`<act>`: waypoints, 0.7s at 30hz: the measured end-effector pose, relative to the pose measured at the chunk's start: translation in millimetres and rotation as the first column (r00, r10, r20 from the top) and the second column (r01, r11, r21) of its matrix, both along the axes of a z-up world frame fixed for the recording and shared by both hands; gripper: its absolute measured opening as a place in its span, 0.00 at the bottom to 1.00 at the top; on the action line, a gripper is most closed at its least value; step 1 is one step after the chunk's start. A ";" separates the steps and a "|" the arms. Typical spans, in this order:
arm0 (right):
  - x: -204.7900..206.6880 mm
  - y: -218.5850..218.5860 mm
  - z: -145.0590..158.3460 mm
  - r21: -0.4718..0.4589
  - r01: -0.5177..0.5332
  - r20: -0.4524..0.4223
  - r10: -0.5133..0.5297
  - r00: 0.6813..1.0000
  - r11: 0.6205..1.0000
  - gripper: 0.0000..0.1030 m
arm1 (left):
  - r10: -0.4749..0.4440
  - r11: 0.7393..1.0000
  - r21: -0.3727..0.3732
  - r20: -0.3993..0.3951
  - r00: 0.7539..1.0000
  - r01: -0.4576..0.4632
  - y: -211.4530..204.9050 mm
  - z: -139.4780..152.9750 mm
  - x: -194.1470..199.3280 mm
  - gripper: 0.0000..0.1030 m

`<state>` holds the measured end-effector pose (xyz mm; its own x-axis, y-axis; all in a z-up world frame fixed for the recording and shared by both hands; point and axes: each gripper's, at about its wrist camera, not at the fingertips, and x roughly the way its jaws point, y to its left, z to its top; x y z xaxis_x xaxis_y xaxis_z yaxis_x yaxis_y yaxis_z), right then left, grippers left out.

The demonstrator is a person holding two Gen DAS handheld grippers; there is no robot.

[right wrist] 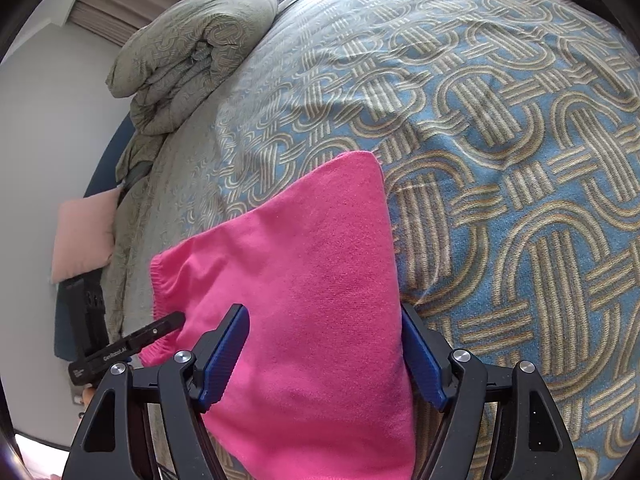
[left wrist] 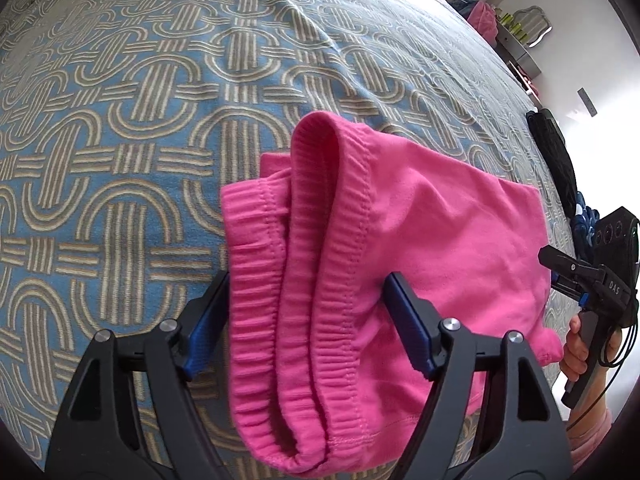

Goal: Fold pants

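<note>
Nearest in the left wrist view, the left gripper [left wrist: 308, 320] stands with its jaws wide apart, the blue pads [left wrist: 412, 324] on either side of the ribbed waistband of the pink pants [left wrist: 420, 240]; the band lies between them, the cloth laps against the right pad, and whether either pad presses on it cannot be told. The pants lie folded into a compact bundle on the patterned bedspread [left wrist: 132, 128], their ribbed edges stacked at about 6 o'clock and the smooth panel spreading toward 3 o'clock. At 3 o'clock the right gripper [left wrist: 560, 276] sits at the pants' far edge, a hand [left wrist: 580, 352] on its grip. In the right wrist view the right gripper [right wrist: 324, 344] is likewise spread wide over the smooth pink cloth [right wrist: 304, 280], which runs between and beneath its pads without a visible pinch. The left gripper [right wrist: 160, 332] shows at 9 o'clock, at the ribbed hem. Farther off, a rolled grey-green quilt [right wrist: 192, 52] lies at 11 o'clock and a pale pink cushion [right wrist: 84, 236] at 9 o'clock
</note>
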<state>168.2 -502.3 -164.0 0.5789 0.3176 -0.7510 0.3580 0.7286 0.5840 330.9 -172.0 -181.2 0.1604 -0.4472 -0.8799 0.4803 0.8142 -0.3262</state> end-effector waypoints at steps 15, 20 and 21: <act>1.4 22.0 39.5 -0.091 -0.027 0.062 0.033 0.998 0.995 0.14 | -0.010 0.998 -0.054 0.131 0.991 0.017 -9.4 43.3 -18.8 0.21; -7.9 5.0 60.5 -0.117 0.023 0.085 -0.013 0.996 0.993 0.14 | -0.035 0.993 -0.106 0.130 0.991 0.049 -36.4 60.7 -16.4 0.21; -11.7 -2.3 63.9 -0.112 0.039 0.090 -0.029 0.995 0.993 0.14 | -0.044 0.992 -0.112 0.133 0.990 0.059 -45.2 63.9 -15.8 0.21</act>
<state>156.5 -504.6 -100.1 0.6536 0.2119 -0.7266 0.3343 0.7805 0.5283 315.1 -217.2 -117.3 0.2438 -0.5552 -0.7952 0.5652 0.7476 -0.3487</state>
